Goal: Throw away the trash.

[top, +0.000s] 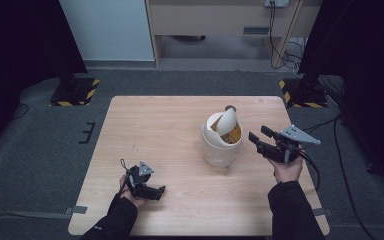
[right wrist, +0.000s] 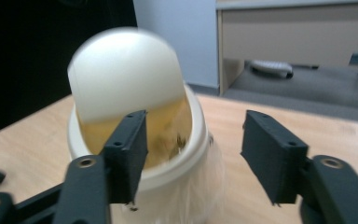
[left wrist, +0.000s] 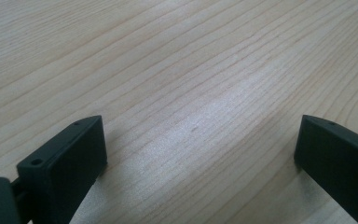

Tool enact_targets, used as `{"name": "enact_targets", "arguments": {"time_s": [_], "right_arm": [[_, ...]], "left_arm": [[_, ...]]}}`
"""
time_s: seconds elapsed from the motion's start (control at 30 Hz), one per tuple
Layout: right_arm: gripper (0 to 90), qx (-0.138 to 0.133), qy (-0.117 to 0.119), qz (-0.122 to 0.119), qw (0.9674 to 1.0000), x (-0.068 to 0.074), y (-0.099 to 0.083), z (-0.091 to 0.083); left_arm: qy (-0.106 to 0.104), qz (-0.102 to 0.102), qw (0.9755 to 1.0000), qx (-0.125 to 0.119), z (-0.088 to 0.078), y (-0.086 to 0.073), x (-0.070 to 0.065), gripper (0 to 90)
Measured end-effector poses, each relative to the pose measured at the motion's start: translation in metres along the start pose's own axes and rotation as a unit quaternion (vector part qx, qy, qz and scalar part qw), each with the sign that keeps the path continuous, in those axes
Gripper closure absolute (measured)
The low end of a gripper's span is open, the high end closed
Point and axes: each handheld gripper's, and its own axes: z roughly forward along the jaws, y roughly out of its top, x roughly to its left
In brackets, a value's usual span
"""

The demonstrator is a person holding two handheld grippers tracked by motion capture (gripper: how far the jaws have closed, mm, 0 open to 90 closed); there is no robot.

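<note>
A small white bin [top: 220, 146] with a swing lid [top: 226, 123] tipped up on edge stands right of centre on the wooden table [top: 155, 130]. Something yellowish shows inside its opening. My right gripper [top: 257, 135] hovers just right of the bin, pointing at it, open with nothing between its jaws. In the right gripper view the bin [right wrist: 186, 168] and its blurred lid [right wrist: 126, 74] sit close behind the open gripper [right wrist: 193, 135], mostly behind the left jaw. My left gripper [top: 161, 191] rests low at the table's near left, open over bare wood [left wrist: 198, 135].
Two black stands on yellow-and-black striped bases flank the table's far corners, left [top: 72, 92] and right [top: 300, 95]. A wooden cabinet [top: 220, 20] stands at the back. Cables [top: 340, 165] trail over the grey carpet at the right.
</note>
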Motion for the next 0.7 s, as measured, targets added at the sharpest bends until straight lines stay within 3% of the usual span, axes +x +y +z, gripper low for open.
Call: {"name": "enact_targets", "arguments": {"time_s": [0.17, 0.27, 0.47, 0.7], "right_arm": [[25.0, 0.04, -0.003, -0.002, 0.9992, -0.009, -0.023, -0.009], [16.8, 0.071, 0.006, 0.015, 0.9973, -0.017, -0.037, -0.011], [11.2, 0.153, -0.003, 0.044, 0.9873, -0.045, -0.069, -0.015], [7.4, 0.211, -0.043, 0.061, 0.9746, -0.064, -0.089, -0.014]], "left_arm": [[-0.002, 0.003, 1.0, 0.0, 0.0, -0.001, 0.001, 0.0], [-0.003, 0.004, 1.0, -0.001, 0.0, -0.001, 0.001, 0.0], [-0.01, 0.011, 0.9999, -0.006, -0.001, -0.003, 0.004, 0.0], [-0.011, 0.013, 0.9997, -0.015, -0.001, -0.006, 0.009, 0.0]]}}
